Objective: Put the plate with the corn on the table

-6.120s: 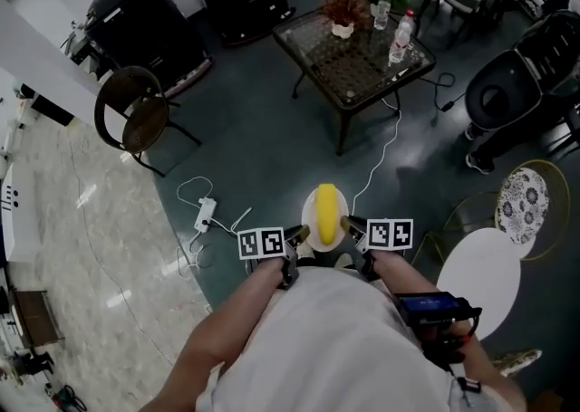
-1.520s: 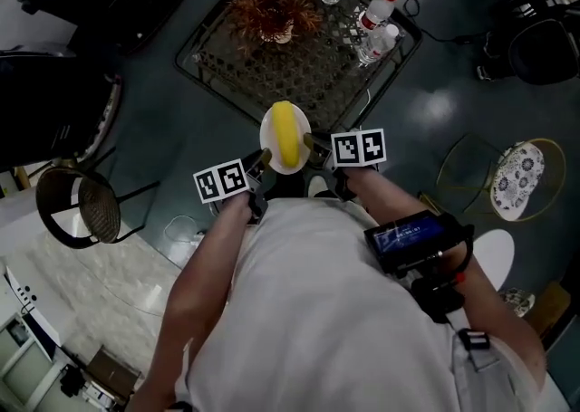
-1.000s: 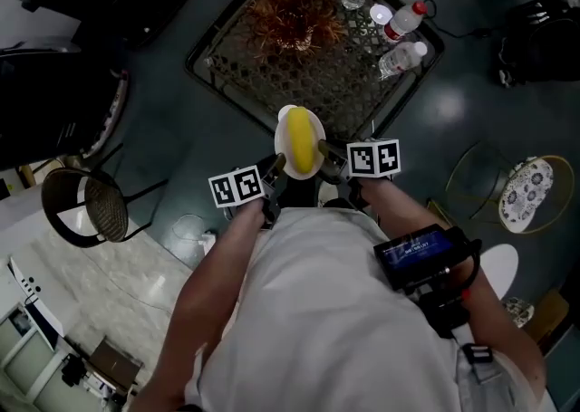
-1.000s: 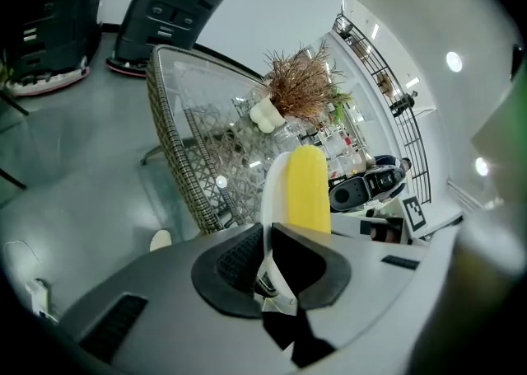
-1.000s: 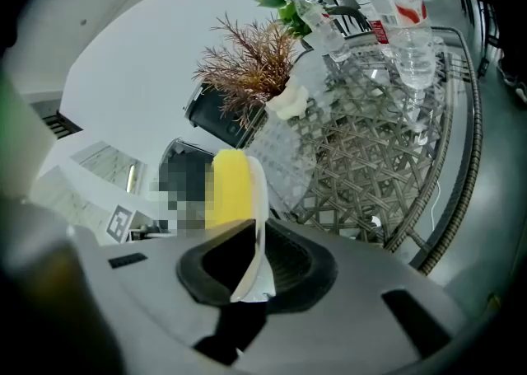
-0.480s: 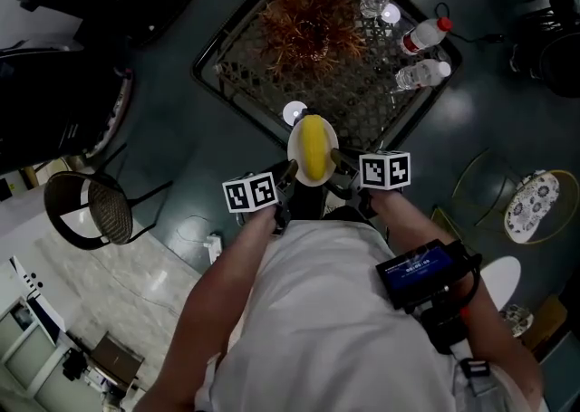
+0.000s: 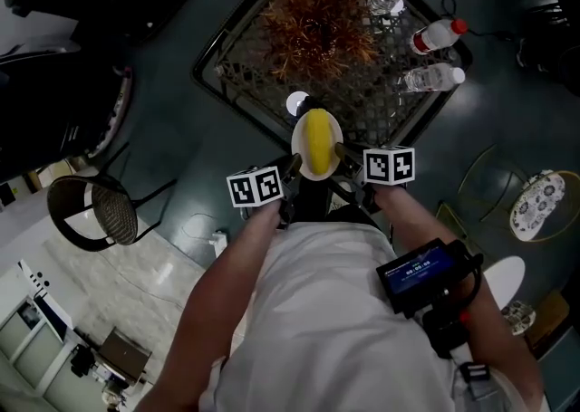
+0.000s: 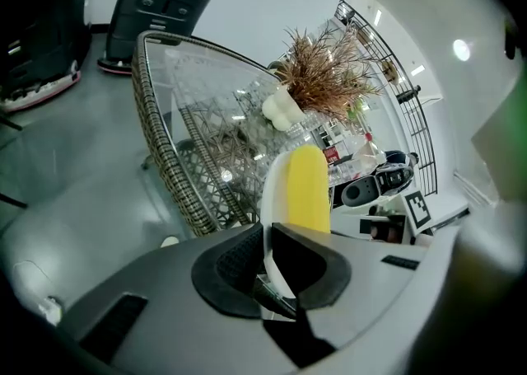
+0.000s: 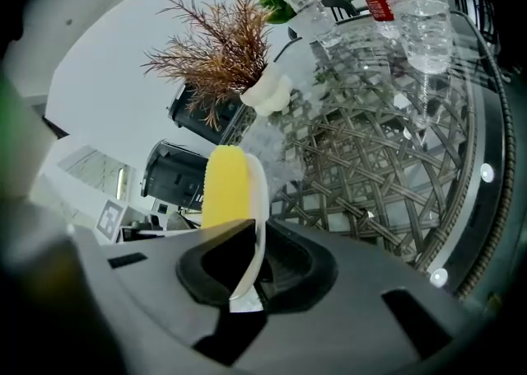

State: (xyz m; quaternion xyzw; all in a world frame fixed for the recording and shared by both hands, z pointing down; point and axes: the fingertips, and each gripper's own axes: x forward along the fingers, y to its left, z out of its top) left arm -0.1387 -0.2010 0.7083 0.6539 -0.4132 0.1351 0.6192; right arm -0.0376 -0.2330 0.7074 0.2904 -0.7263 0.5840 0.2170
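Note:
A white plate (image 7: 333, 132) carries a yellow corn cob (image 7: 315, 140) and hangs over the near edge of the glass-topped wicker table (image 7: 237, 91). My left gripper (image 7: 294, 166) is shut on the plate's left rim, and my right gripper (image 7: 339, 153) is shut on its right rim. In the left gripper view the plate (image 8: 270, 192) stands edge-on between the jaws of the gripper (image 8: 268, 254), with the corn (image 8: 309, 188) beside it. In the right gripper view the plate (image 9: 258, 200) and corn (image 9: 224, 188) rise from the gripper (image 9: 251, 262) above the table top (image 9: 387, 159).
A dried plant in a white pot (image 7: 313, 16) and three water bottles (image 7: 435, 35) stand on the table's far half. A round chair (image 7: 100, 211) is at the left. A small side table with a patterned plate (image 7: 533, 202) is at the right.
Both grippers have carried the plate forward and down, from just short of the table to over its near edge. The table now looks closer and larger.

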